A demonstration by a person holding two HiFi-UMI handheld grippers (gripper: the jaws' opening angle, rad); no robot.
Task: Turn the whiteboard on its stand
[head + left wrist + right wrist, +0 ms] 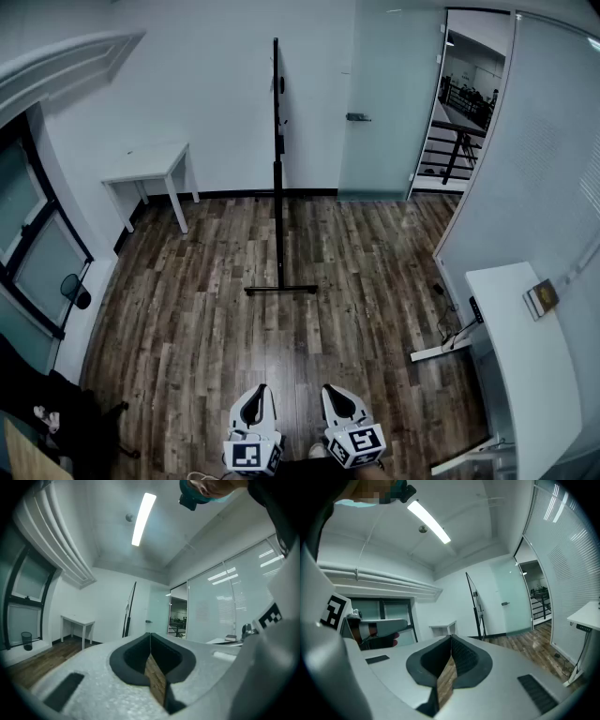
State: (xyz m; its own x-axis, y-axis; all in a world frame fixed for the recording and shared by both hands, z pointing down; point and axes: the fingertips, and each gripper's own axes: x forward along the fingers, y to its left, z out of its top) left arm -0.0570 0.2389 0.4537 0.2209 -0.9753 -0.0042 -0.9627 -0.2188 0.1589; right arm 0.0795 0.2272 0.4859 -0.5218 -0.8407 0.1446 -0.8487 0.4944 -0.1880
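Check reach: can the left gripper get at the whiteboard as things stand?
Probably not yet. The left gripper sits well short of the whiteboard, across open wood floor; nothing blocks the way, so walking up should do.

Whiteboard (277, 112) mid-room, small table (150, 165) to its L by back wall (216, 84), desk (517, 352) front R, doorway (469, 103) back R.

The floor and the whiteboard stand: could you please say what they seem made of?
Floor: probably wood or wood-look laminate, matt; brown grain and plank seams show. Whiteboard stand: likely black-painted metal, judging by its thin dark post and foot bar.
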